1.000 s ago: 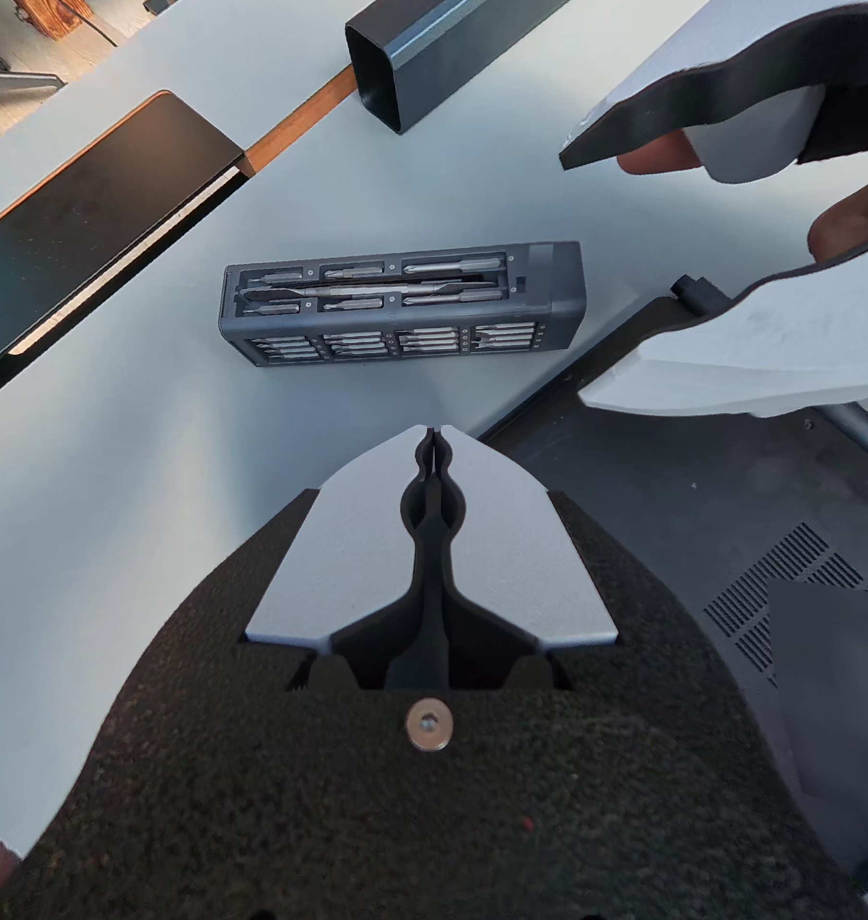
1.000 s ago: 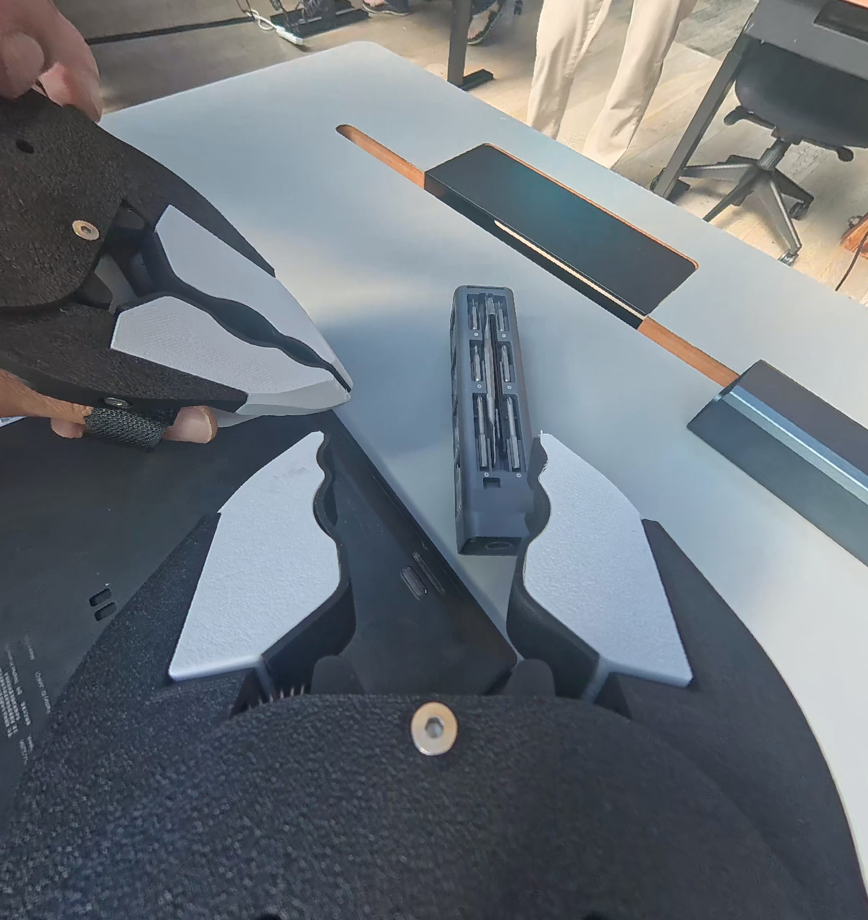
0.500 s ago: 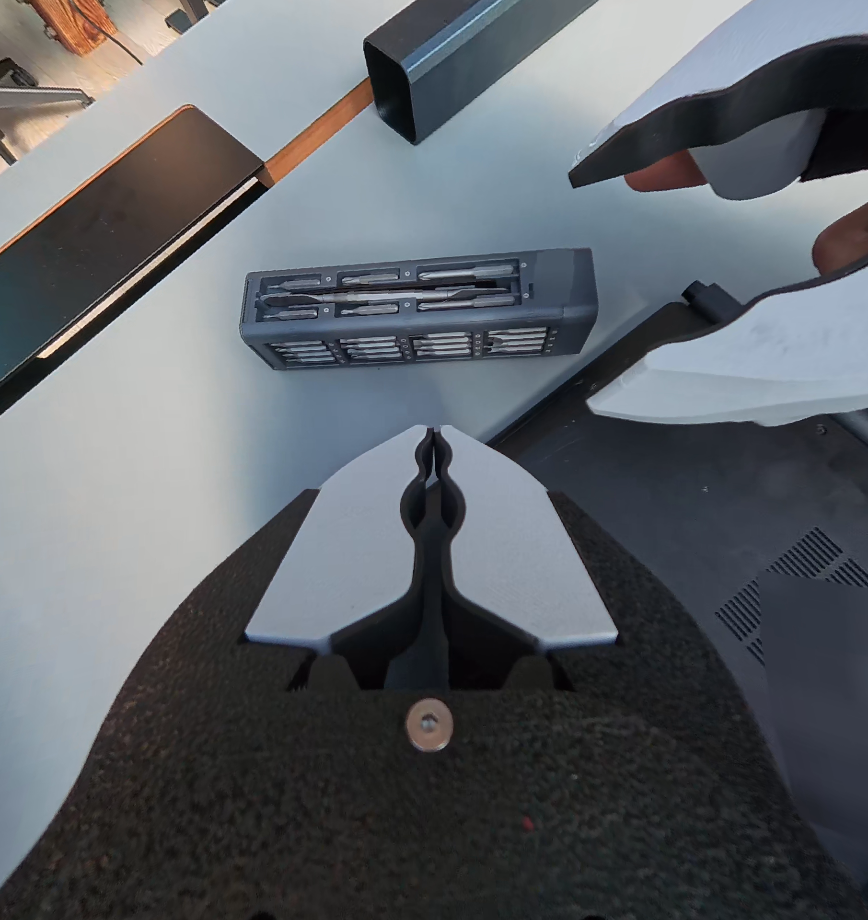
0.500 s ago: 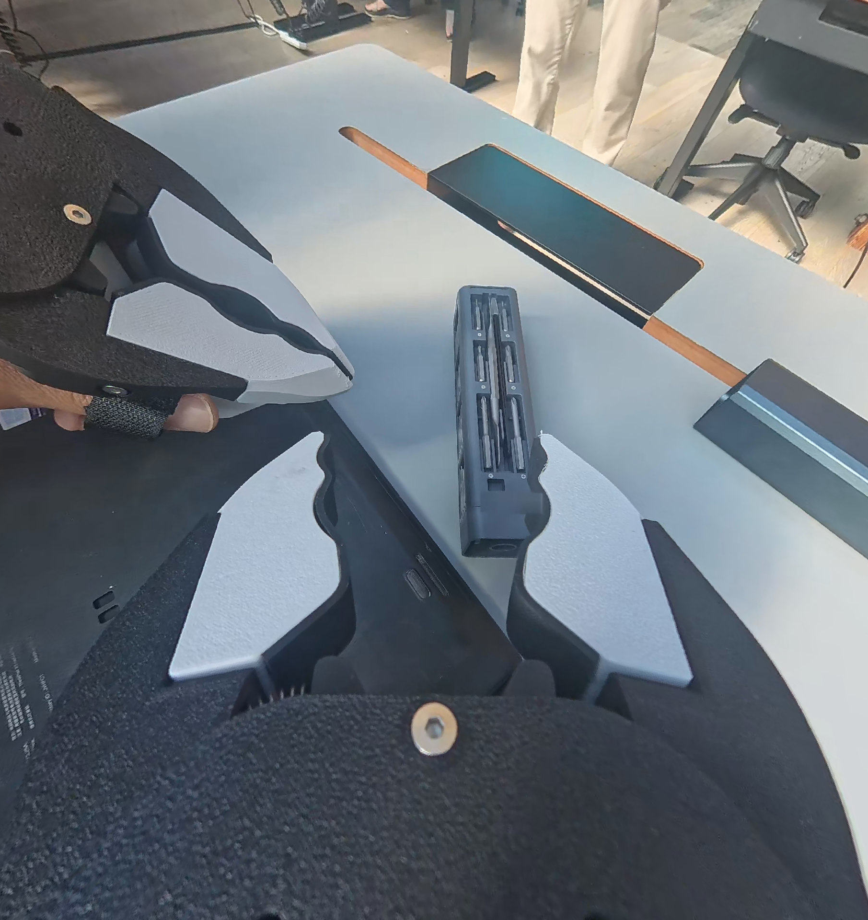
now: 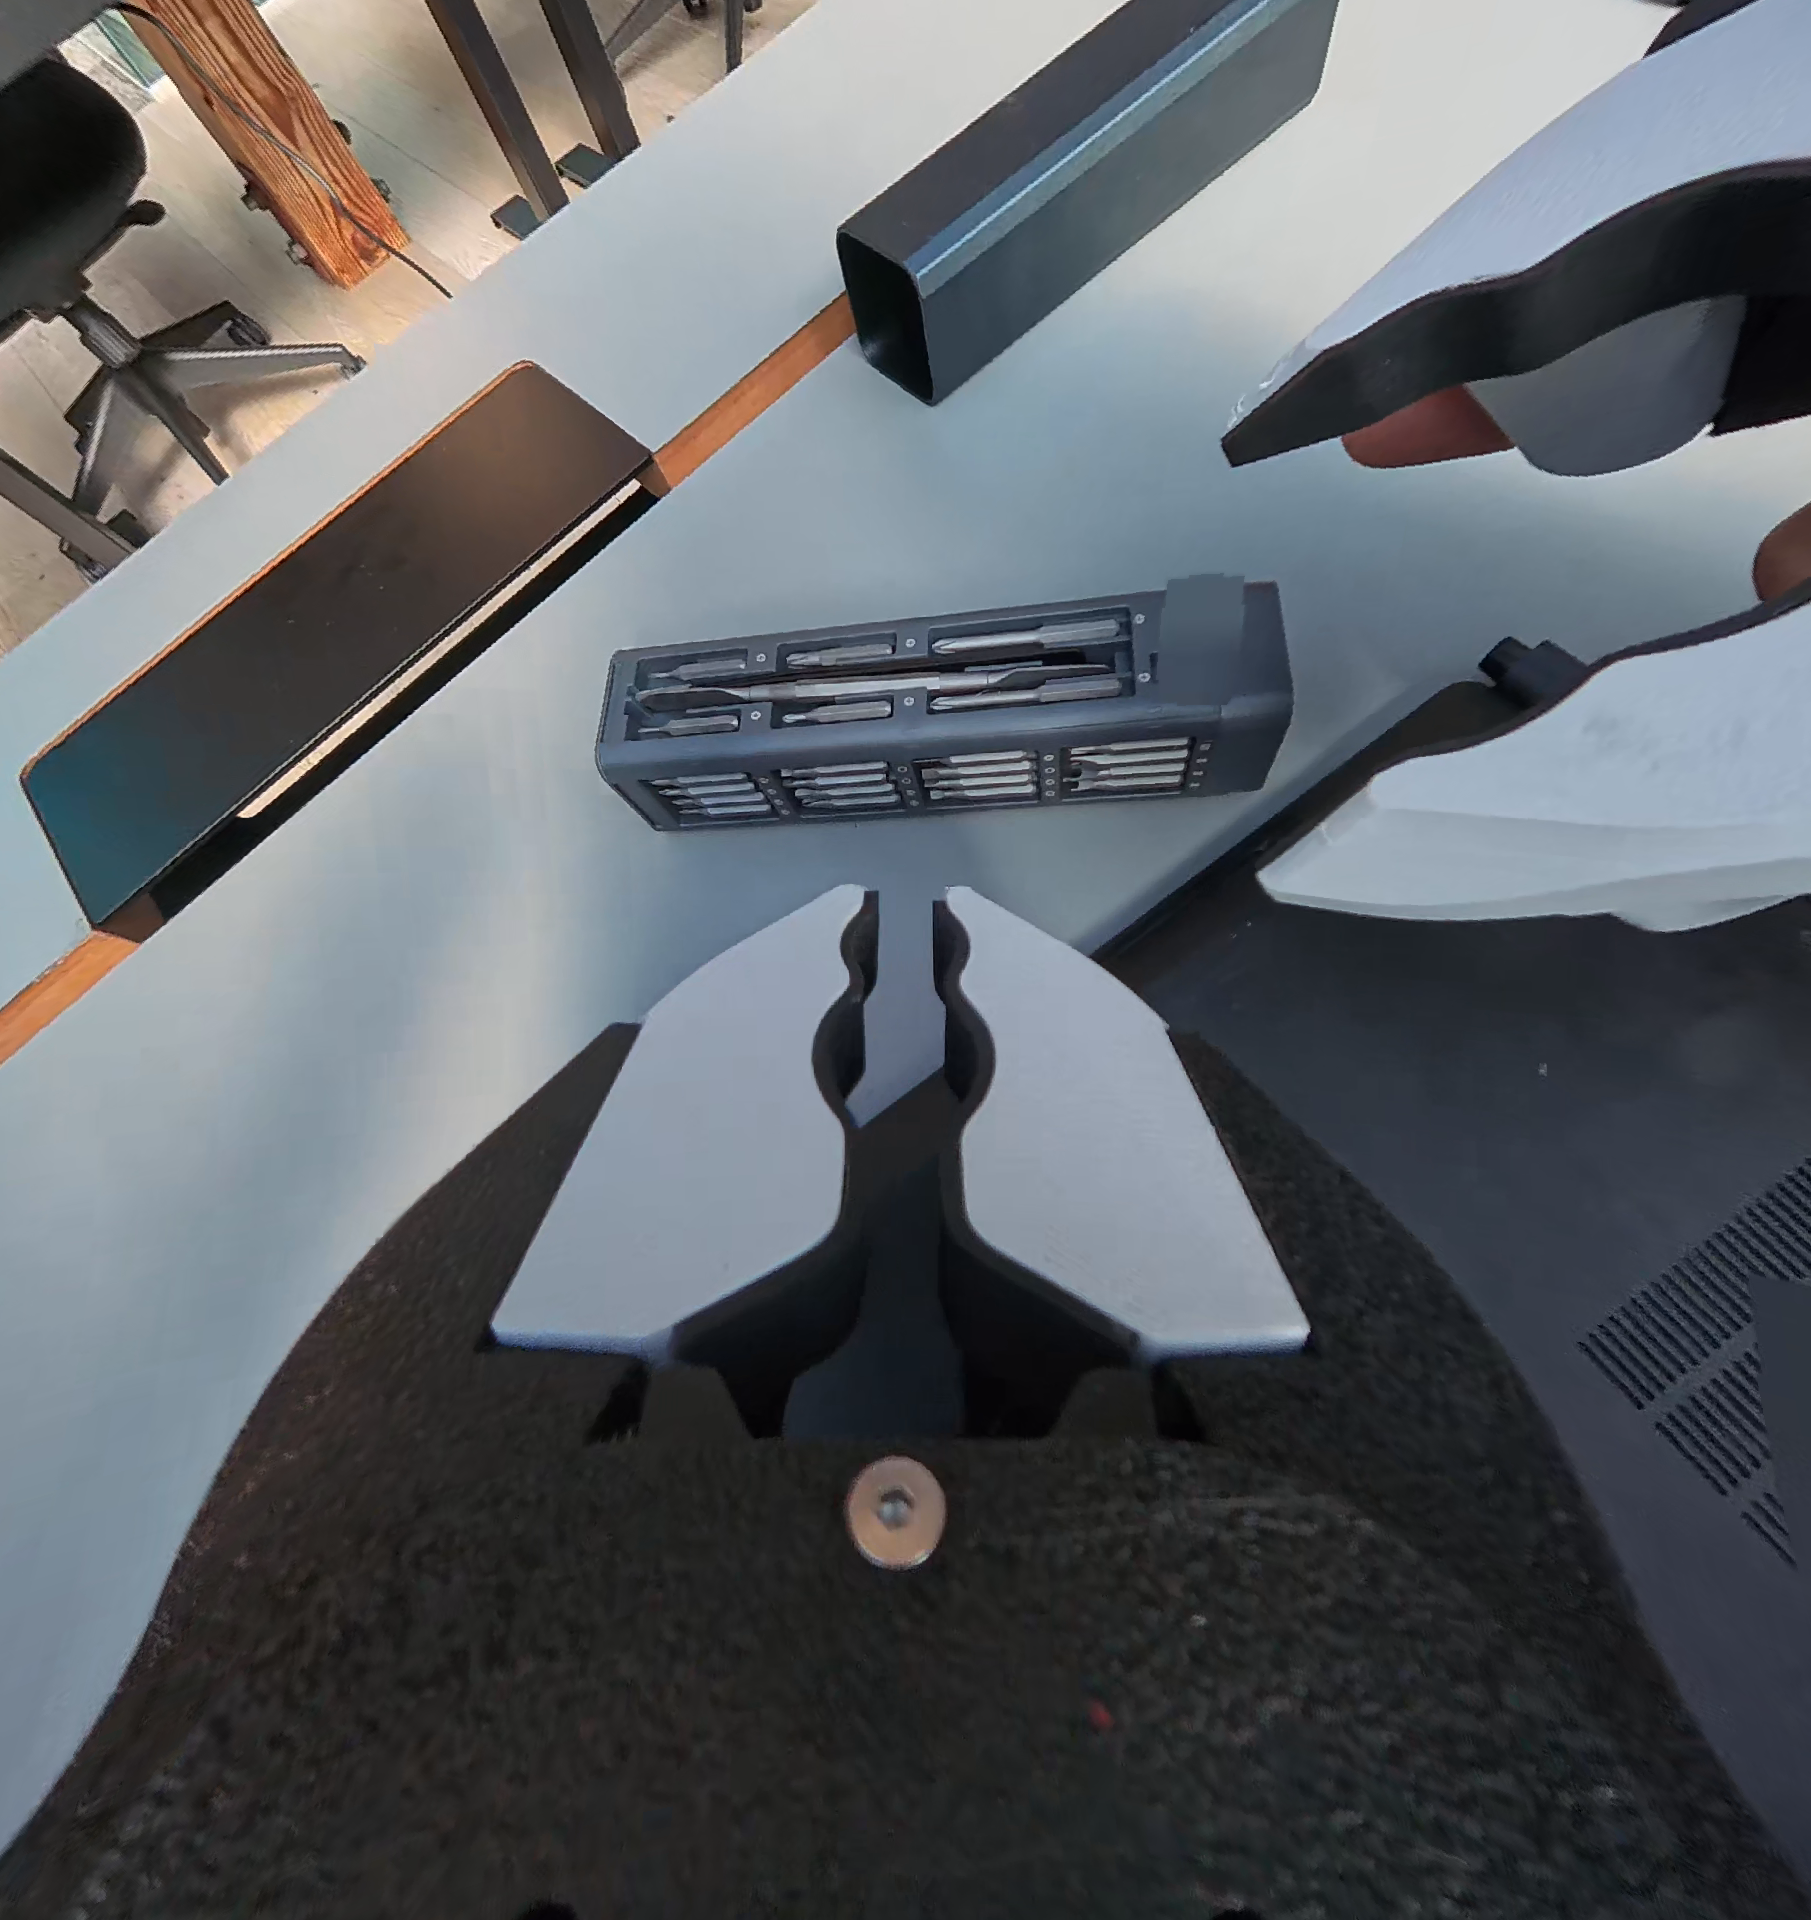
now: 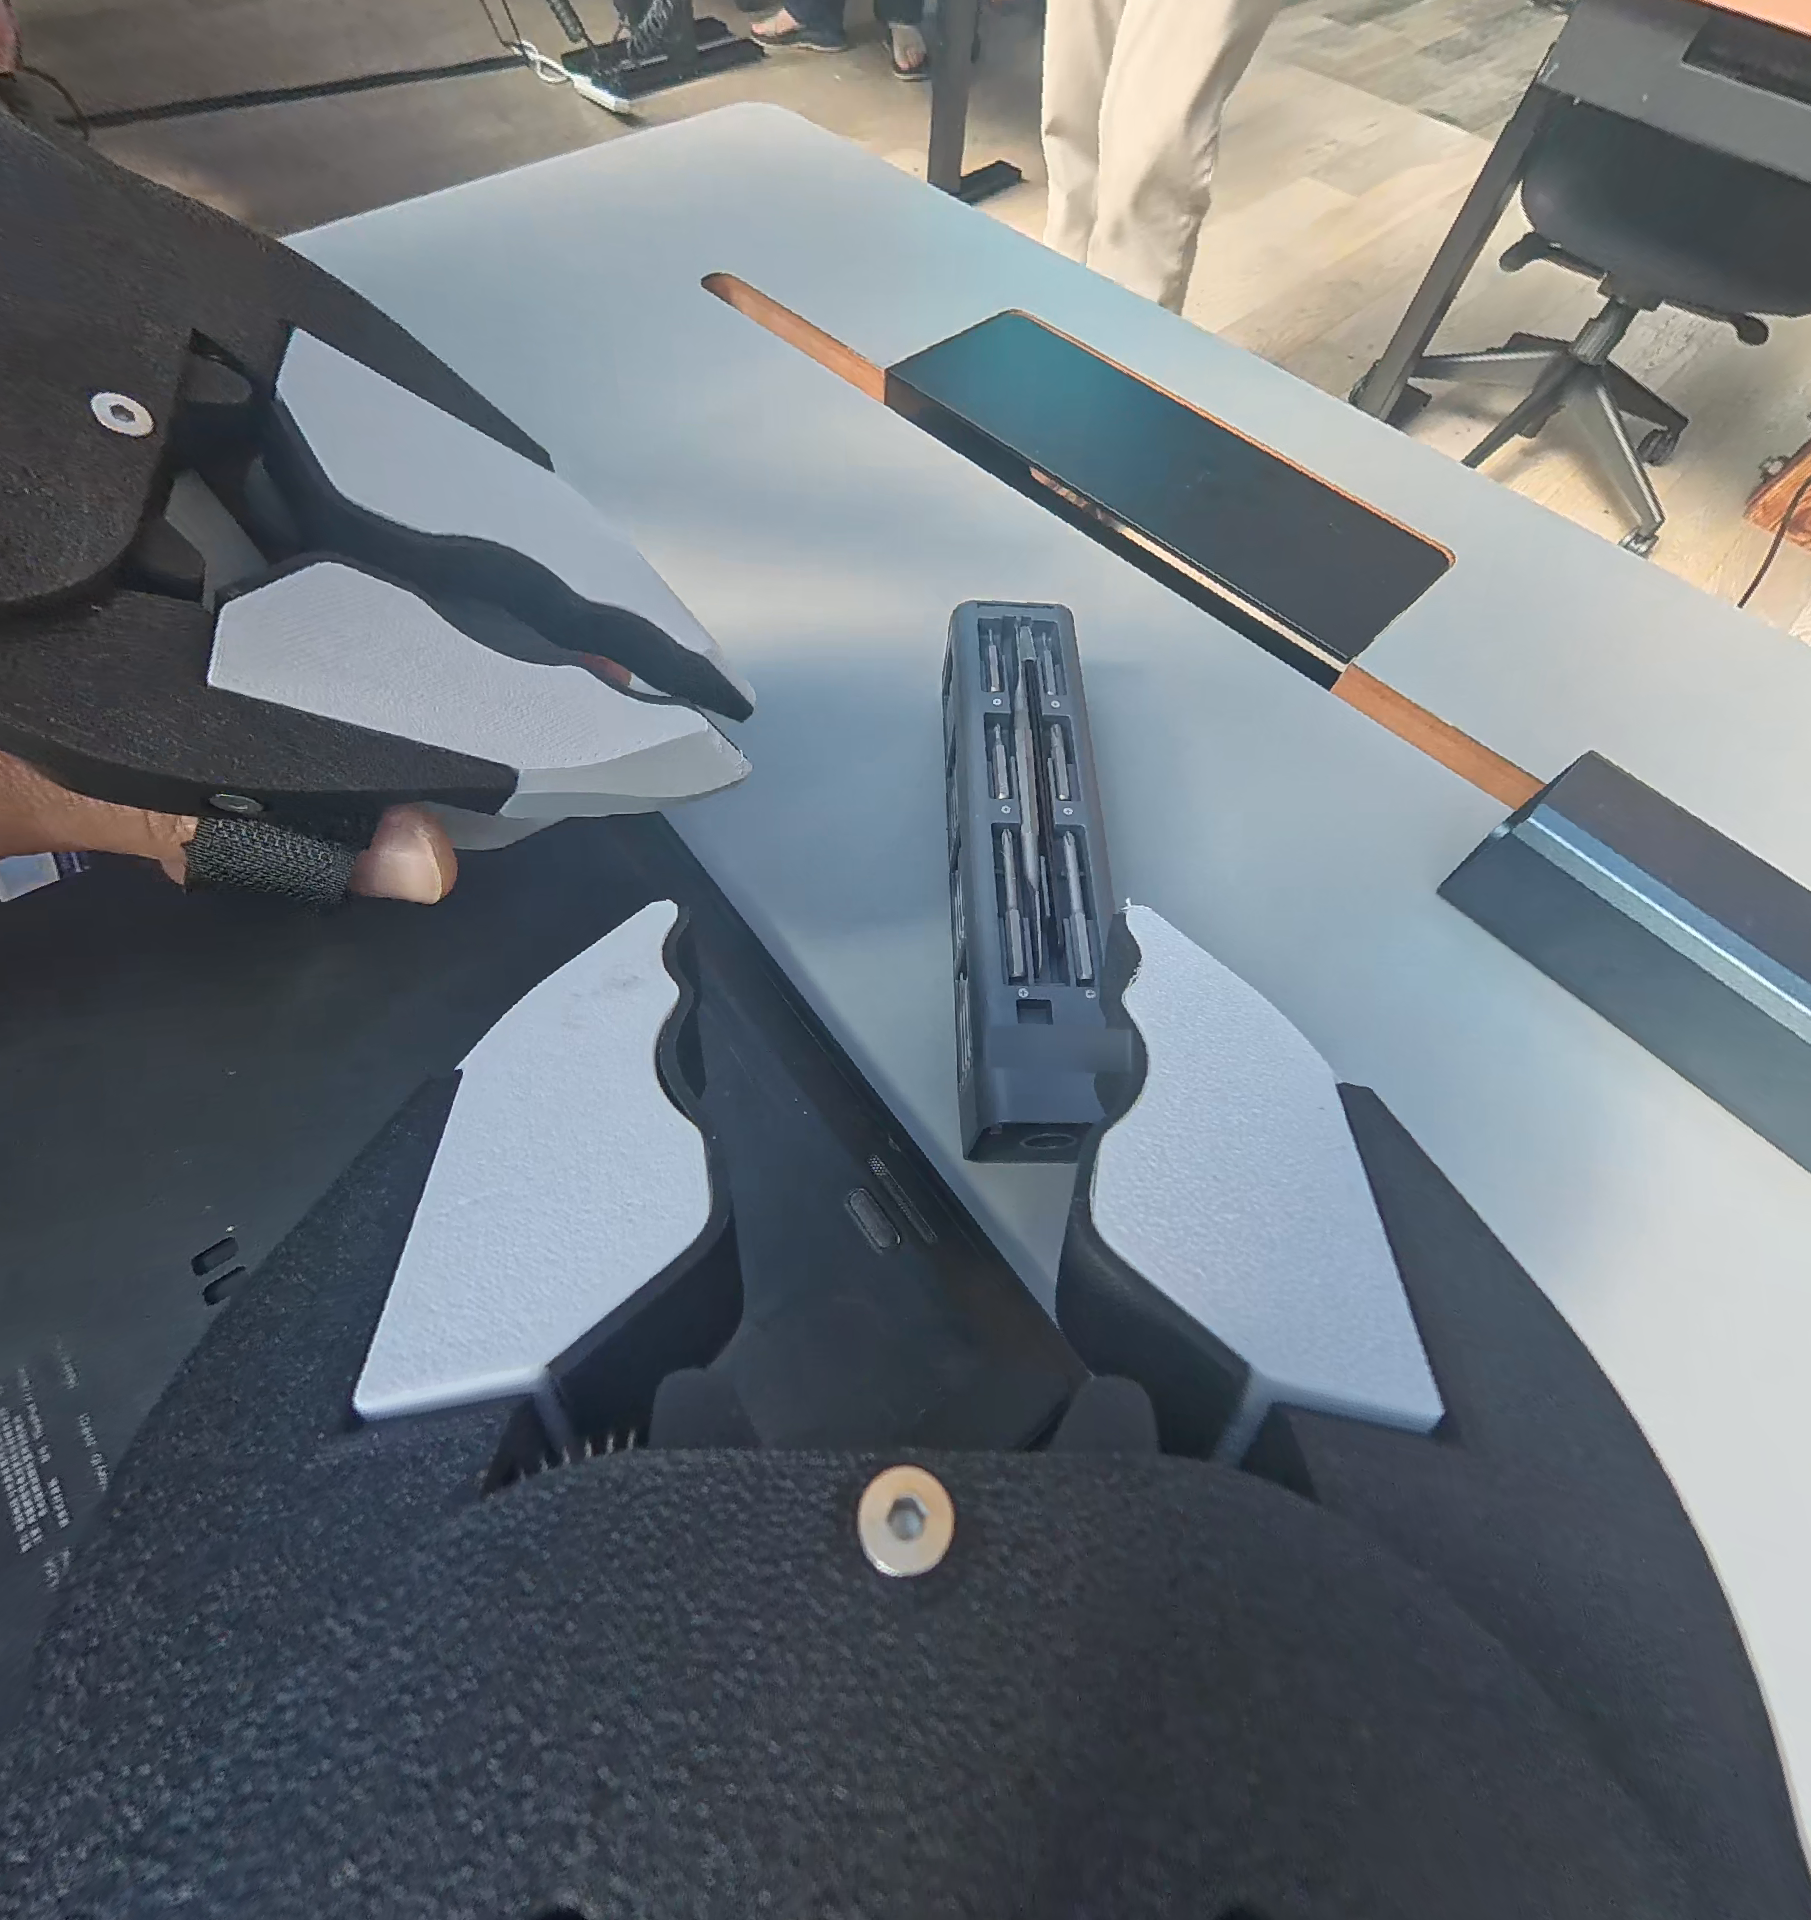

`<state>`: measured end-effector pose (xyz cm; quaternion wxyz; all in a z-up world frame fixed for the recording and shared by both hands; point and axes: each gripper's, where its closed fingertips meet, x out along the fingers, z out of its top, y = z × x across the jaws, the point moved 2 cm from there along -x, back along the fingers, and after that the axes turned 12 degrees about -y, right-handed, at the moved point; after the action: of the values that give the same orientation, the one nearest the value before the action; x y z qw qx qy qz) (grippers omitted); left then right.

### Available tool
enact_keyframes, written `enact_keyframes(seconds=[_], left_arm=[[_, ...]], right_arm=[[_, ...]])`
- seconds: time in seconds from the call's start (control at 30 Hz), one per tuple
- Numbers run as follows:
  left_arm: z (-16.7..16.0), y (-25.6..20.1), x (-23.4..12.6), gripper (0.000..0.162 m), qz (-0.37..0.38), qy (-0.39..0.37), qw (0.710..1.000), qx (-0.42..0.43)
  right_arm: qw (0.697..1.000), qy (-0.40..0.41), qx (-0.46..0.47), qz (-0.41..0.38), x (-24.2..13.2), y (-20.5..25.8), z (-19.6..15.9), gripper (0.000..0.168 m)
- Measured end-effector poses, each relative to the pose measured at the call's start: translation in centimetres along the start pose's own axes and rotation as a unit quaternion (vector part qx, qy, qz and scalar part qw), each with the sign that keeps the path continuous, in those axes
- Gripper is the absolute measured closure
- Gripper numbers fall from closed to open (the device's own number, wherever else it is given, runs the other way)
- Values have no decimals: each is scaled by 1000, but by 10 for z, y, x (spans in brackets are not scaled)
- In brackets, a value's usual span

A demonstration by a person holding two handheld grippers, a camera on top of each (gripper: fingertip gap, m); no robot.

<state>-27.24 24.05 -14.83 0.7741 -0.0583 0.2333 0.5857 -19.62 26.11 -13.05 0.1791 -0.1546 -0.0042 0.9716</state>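
Note:
A dark grey screwdriver bit case (image 5: 942,717) lies open on the grey table (image 5: 257,1039), with a driver and several bits in its slots. My left gripper (image 5: 906,899) is slightly open and empty, its tips just short of the case's long side, over the edge of a black laptop underside (image 5: 1503,1143). My right gripper (image 6: 901,914) is wide open and empty. The near end of the case (image 6: 1026,883) lies between its fingers, close against the right finger (image 6: 1223,1143). The left gripper (image 6: 745,740) shows at upper left in the right wrist view.
The case's dark rectangular sleeve (image 5: 1067,177) lies farther back on the table. A black cable-tray lid (image 5: 329,623) sits in a wood-edged slot. The laptop underside (image 6: 153,1091) covers the near left. A person's legs (image 6: 1140,135) and an office chair (image 6: 1659,208) stand beyond the table. Across from one pair of fingers to the other is roughly 7 cm.
My left gripper's fingers have parted from shut to a narrow gap, and it has drawn back slightly from the case. The right gripper stays open around the case's end.

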Motion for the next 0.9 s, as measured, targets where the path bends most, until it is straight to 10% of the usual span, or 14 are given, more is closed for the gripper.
enact_keyframes(seconds=[0.9], left_arm=[[7, 3, -2, 136, 19, -27, 999, 7]], right_arm=[[1000, 0, 0, 1, -1, 1, 0, 93]])
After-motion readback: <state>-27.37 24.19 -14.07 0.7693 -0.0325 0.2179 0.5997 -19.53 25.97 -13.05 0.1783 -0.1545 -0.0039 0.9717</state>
